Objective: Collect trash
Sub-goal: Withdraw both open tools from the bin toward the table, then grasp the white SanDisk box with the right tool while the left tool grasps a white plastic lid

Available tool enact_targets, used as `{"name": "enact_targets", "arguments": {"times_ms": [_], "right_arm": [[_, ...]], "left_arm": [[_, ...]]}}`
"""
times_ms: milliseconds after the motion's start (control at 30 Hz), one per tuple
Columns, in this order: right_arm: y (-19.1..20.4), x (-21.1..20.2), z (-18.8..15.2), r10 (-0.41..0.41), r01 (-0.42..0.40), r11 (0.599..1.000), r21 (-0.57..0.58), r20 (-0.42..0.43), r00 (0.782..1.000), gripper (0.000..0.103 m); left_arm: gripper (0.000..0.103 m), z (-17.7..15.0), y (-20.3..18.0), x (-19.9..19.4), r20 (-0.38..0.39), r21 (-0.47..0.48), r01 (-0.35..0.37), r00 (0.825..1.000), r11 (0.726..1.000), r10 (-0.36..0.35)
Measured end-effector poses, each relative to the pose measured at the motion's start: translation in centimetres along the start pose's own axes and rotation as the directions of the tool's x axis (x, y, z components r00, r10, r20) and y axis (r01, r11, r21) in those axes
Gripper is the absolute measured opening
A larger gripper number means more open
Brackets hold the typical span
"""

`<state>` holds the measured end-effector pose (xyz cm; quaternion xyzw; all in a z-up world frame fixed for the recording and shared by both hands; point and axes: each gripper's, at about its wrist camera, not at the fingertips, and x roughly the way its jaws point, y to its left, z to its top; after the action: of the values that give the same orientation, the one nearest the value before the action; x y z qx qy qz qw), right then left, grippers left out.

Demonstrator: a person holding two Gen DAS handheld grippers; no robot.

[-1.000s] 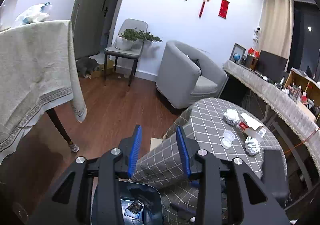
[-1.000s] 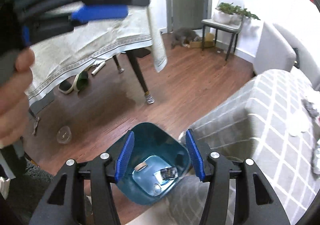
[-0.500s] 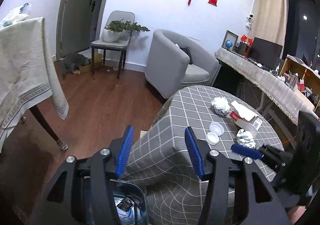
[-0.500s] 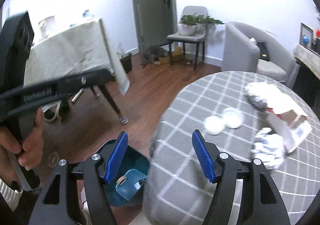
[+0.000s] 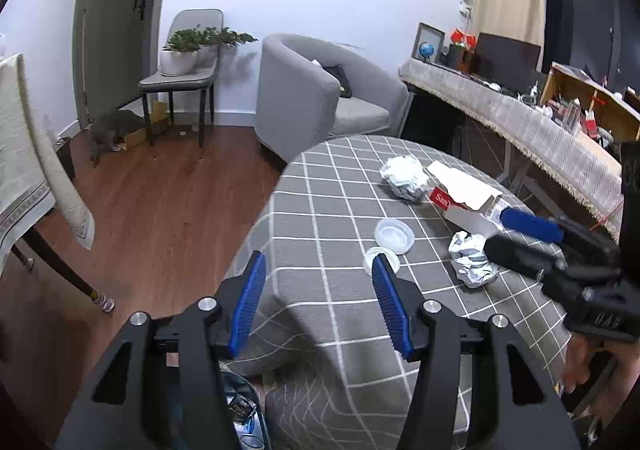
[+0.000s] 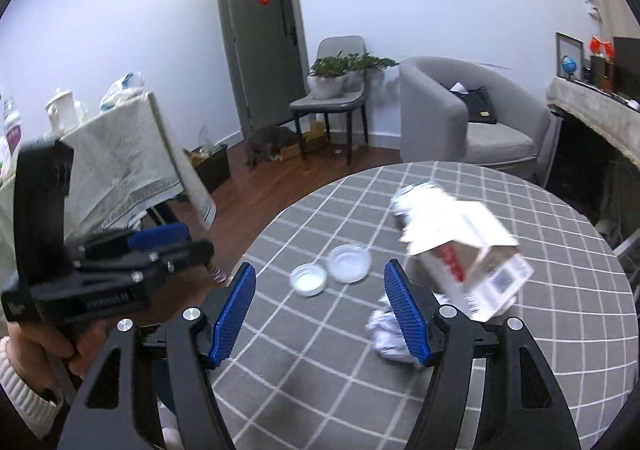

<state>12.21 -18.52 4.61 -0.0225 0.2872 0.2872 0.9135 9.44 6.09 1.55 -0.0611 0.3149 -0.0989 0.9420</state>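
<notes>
Left wrist view looks across a round table (image 5: 320,218) draped in grey cloth with a white grid, its folds hanging soft over the near edge. At the bottom edge, below the cloth, a sliver of a dark blue bin (image 5: 244,410) shows, with a small dark printed wrapper and some pale scraps inside it; most of the bin is hidden by the gripper body.

The trash lies on the tabletop. Two shallow round lids of clear plastic (image 5: 393,236) sit side by side and touching. Beyond them rests a crumpled ball of white paper (image 5: 404,178), and just beside that an open white carton with red print (image 5: 460,194), its flap raised. A second wad, crinkled and foil-like (image 5: 472,260), lies near the carton's near end.

The left gripper (image 5: 318,298) has just been opening; its ribbed blue pads stand fairly wide with only tablecloth behind them, nothing between. The right gripper (image 5: 520,238) reaches in from the right above the foil wad and carton, a hand (image 5: 580,362) below it.

From the right wrist, the right gripper (image 6: 320,310) has also just been widening and holds nothing; the lids (image 6: 332,270) sit ahead between its pads, the foil wad (image 6: 386,336) partly behind the right pad, the carton (image 6: 464,250) blurred.
</notes>
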Motion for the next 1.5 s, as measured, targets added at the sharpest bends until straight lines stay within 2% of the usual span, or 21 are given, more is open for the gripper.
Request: {"name": "enact_targets", "arguments": {"times_ms": [333,367,433,533,633,700,833,933,1133,1300,1500], "right_arm": [[-4.6,-0.5,0.6,-0.016,0.016,0.998,0.067,0.008,1.000,0.067],[-4.9,-0.6,0.6,-0.018,0.018,0.997,0.073,0.008,1.000,0.066],[-5.9,-0.5,0.7,-0.009,0.008,0.995,0.096,0.002,1.000,0.057],[-7.7,-0.3,0.6,0.006,-0.005,0.990,0.141,-0.006,1.000,0.052],[-8.6,-0.1,0.6,-0.021,0.023,0.988,0.153,-0.016,1.000,0.047],[-8.8,0.0,0.6,-0.027,0.031,0.987,0.157,-0.027,0.999,0.043],[-9.2,0.8,0.5,-0.033,0.041,0.987,0.155,-0.057,0.998,0.038],[-9.4,1.2,0.4,-0.041,0.051,0.987,0.152,-0.070,0.997,0.036],[-9.5,2.1,0.5,-0.057,0.069,0.987,0.146,-0.085,0.995,0.032],[-9.6,2.8,0.9,-0.068,0.079,0.987,0.137,-0.087,0.994,0.032],[-9.3,4.0,1.2,-0.066,0.078,0.987,0.138,-0.092,0.994,0.025]], "left_arm": [[0.058,0.0,-2.2,3.7,-0.067,0.053,0.037,0.997,0.998,-0.033],[0.058,-0.1,-2.3,3.8,-0.072,0.057,0.040,0.997,0.998,-0.036],[0.058,-0.3,-2.6,4.3,-0.082,0.073,0.044,0.996,0.996,-0.038],[0.057,-0.5,-3.1,5.1,-0.093,0.085,0.043,0.995,0.995,-0.035],[0.056,-0.6,-3.6,5.8,-0.107,0.099,0.049,0.994,0.994,-0.038],[0.054,-0.7,-3.8,6.2,-0.118,0.108,0.053,0.992,0.993,-0.041],[0.043,-0.8,-4.1,6.7,-0.133,0.123,0.059,0.990,0.991,-0.043],[0.042,-0.8,-4.4,7.0,-0.136,0.127,0.071,0.989,0.989,-0.053],[0.033,-0.6,-4.5,7.3,-0.141,0.128,0.078,0.988,0.989,-0.059],[0.033,-0.4,-4.4,7.5,-0.140,0.116,0.086,0.988,0.990,-0.069],[0.033,-0.3,-4.1,7.5,-0.142,0.104,0.105,0.986,0.989,-0.089]]}}
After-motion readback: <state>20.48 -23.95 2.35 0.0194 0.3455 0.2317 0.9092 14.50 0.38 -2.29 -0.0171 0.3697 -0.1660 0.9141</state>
